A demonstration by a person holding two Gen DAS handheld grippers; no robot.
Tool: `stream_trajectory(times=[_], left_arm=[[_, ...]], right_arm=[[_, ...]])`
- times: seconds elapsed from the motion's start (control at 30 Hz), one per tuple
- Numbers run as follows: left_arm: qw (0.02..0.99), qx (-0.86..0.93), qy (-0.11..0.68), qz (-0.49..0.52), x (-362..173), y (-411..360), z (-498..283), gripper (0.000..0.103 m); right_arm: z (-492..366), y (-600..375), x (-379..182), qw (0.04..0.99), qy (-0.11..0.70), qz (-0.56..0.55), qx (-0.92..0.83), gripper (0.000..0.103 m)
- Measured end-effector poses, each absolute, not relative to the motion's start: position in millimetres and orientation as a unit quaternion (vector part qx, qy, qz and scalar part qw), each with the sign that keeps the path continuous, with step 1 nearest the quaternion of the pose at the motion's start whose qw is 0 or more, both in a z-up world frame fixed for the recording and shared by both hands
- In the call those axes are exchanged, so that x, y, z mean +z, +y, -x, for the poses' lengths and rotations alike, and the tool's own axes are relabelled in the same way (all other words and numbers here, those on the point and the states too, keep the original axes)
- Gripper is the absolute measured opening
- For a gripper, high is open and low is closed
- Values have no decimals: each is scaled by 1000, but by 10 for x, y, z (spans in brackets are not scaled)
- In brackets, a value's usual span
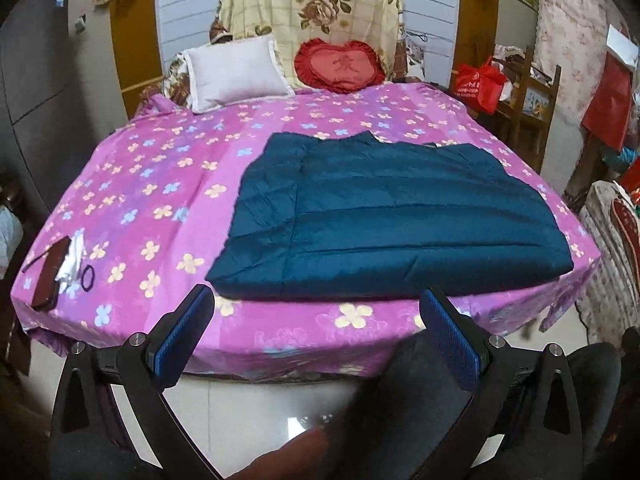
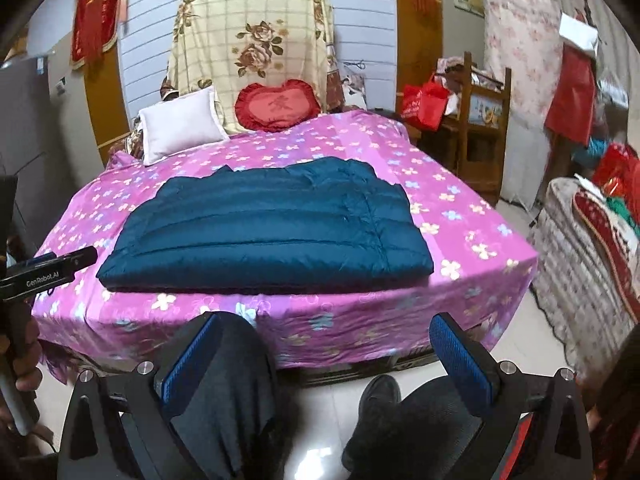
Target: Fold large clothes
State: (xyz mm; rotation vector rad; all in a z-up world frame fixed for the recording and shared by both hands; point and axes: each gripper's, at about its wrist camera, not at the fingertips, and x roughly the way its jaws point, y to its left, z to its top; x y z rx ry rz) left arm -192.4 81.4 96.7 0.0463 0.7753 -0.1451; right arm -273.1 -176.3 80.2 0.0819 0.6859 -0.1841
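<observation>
While the dark teal quilted coat (image 1: 384, 216) lies folded into a flat rectangle near the front edge of the bed (image 1: 132, 184), on its pink flowered sheet, both grippers are off it over the floor. Left gripper (image 1: 320, 312) has its jaws wide apart with nothing between them; the right gripper (image 2: 326, 338) is spread the same way, empty. At the bed's left front corner lie a dark wallet (image 1: 50, 276) and a hair tie (image 1: 89, 276). A white pillow (image 1: 236, 72) and red heart cushion (image 1: 338, 66) sit at the head
</observation>
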Motion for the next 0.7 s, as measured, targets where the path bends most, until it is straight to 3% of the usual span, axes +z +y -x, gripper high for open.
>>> stream_trajectory(times=[0.7], left_arm=[[922, -85, 379, -11, 910, 917, 1970, 103]], right_arm=[[2707, -1678, 862, 934, 341, -31, -103, 103]])
